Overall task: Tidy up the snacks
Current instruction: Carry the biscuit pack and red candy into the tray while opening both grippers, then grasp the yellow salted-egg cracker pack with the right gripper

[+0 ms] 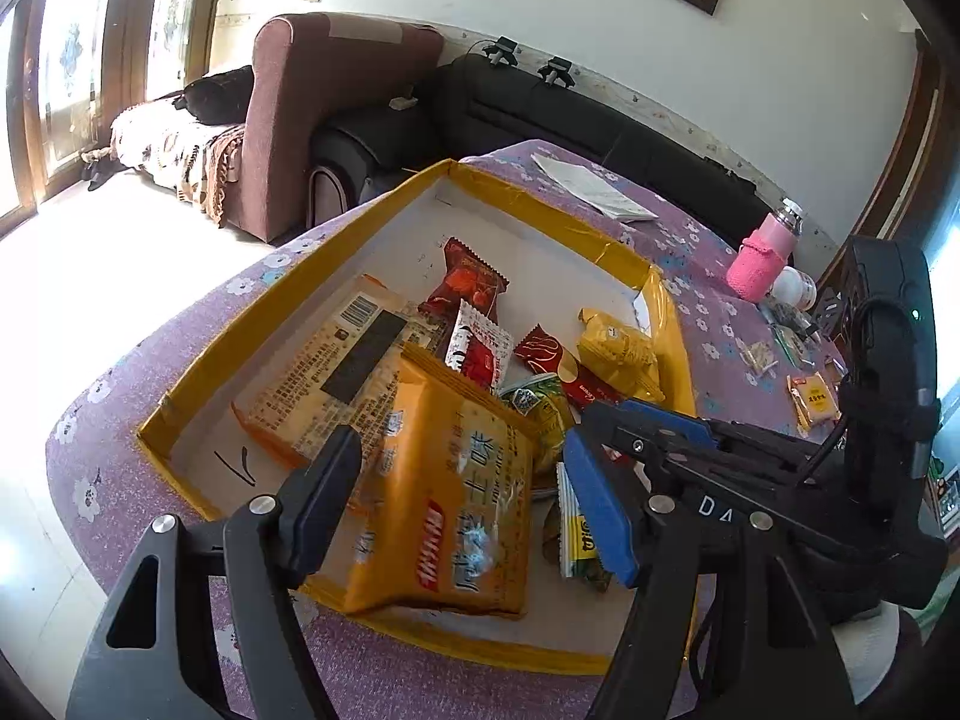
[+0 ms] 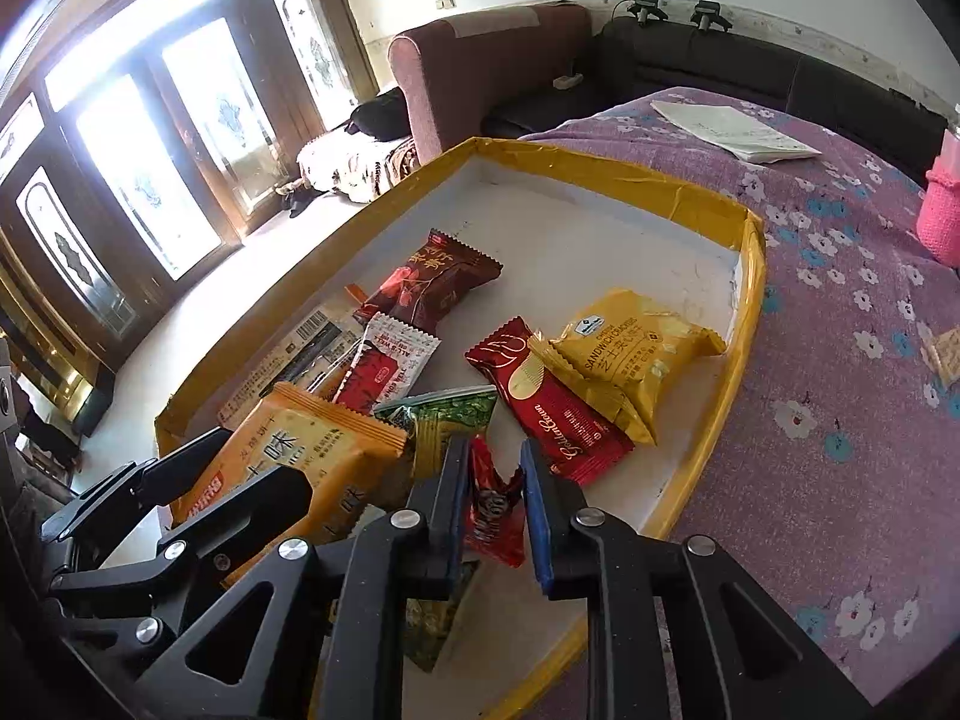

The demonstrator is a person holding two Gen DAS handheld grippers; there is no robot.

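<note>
A shallow box with yellow taped walls [image 1: 300, 276] [image 2: 753, 276] sits on the purple flowered table and holds several snack packs. My left gripper [image 1: 462, 504] is open over the box, its jaws on either side of a large orange cracker bag [image 1: 444, 480] [image 2: 300, 456]. My right gripper [image 2: 493, 516] [image 1: 606, 468] is closed on a small red wrapper [image 2: 492, 510] just above the box floor. A yellow sandwich-cracker pack [image 2: 624, 348], a red bar [image 2: 540, 402], a dark red pack [image 2: 432, 282] and a green pack [image 2: 444, 414] lie in the box.
Outside the box, small snack packs [image 1: 813, 399] lie on the table [image 2: 840, 312] to the right, near a pink bottle [image 1: 762, 252]. A paper booklet [image 2: 732, 129] lies at the far side. Sofas stand behind the table.
</note>
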